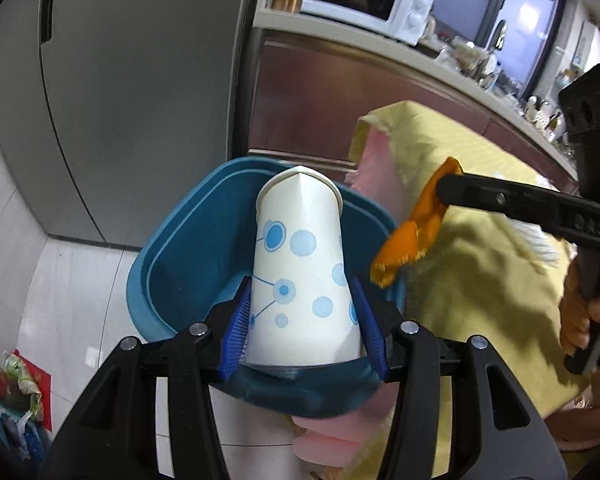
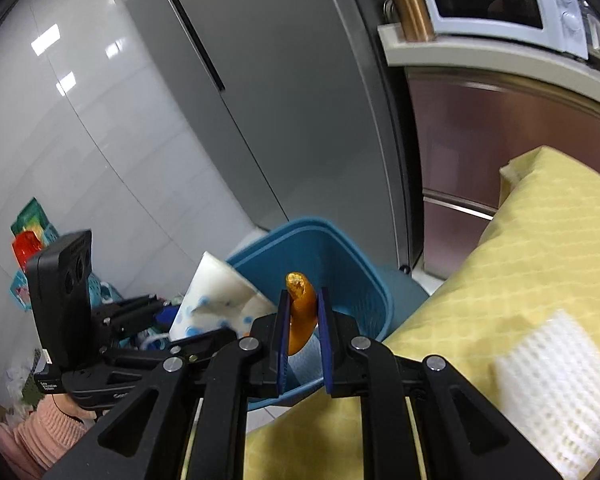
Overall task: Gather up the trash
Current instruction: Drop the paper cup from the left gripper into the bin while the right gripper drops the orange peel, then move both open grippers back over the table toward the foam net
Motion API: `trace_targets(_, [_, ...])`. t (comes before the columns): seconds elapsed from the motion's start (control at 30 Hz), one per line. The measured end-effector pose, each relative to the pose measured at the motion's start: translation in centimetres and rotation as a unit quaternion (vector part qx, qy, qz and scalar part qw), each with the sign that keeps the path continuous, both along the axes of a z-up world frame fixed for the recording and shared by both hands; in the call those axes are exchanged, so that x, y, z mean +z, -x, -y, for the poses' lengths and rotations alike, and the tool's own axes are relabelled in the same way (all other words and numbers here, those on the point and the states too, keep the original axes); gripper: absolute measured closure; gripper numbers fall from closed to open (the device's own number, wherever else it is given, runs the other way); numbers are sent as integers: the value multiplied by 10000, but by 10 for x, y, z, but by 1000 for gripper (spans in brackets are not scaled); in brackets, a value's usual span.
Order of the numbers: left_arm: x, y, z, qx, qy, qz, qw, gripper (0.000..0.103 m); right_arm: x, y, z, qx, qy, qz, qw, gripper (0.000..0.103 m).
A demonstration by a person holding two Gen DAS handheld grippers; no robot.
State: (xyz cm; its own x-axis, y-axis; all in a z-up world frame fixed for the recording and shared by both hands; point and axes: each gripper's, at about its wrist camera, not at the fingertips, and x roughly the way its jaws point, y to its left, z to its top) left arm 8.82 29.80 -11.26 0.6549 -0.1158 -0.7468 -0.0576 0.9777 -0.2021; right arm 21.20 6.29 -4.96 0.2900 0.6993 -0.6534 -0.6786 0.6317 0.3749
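Room: a kitchen with a grey fridge behind, a white microwave on a counter up and to the right, and pale floor tiles below.
Floor clutter: colourful bags lie low and far to the left of the left gripper's claw.
Left gripper: its blue pads are clamped on the sides of a paper cup, one pad on each flank near the cup's base.
Paper cup: white with blue dots, held between the left claw's fingers with its crushed rim pointing away from the claw, over the bin's opening.
Bin: a blue plastic bin directly under and ahead of the left claw; in the right wrist view the bin sits just beyond the right claw's tips.
Orange peel: pinched at the tip of the right claw, just right of the cup and at the bin's right rim; in the right wrist view the peel stands upright between the pads.
Right gripper: its fingers are drawn nearly together, gripping the peel.
Table: covered by a yellow cloth, right of both claws, with a white mesh piece lying on it to the right of the right claw.
Hand: a person's hand grips the right gripper's handle at the far right.
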Motion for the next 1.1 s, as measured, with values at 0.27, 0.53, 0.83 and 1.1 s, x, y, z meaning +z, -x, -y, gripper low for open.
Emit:
trace_targets(0.27, [-29, -35, -6, 91, 138, -398, 9991, 53, -18, -7, -15, 28, 261, -265, 9993, 86])
trace_targets(0.53, [-46, -47, -9, 307, 559, -458, 9969, 45, -19, -2, -6, -38, 184, -248, 9995, 85])
trace_targets(0.83, [-28, -15, -2, 444, 463, -84, 9979, 43, -14, 5, 7, -21, -7, -261, 9997, 81])
trace_targets(1.1, [-2, 18, 22, 231, 366, 345, 9985, 37, 3, 17, 39, -106, -207, -96, 9997, 72])
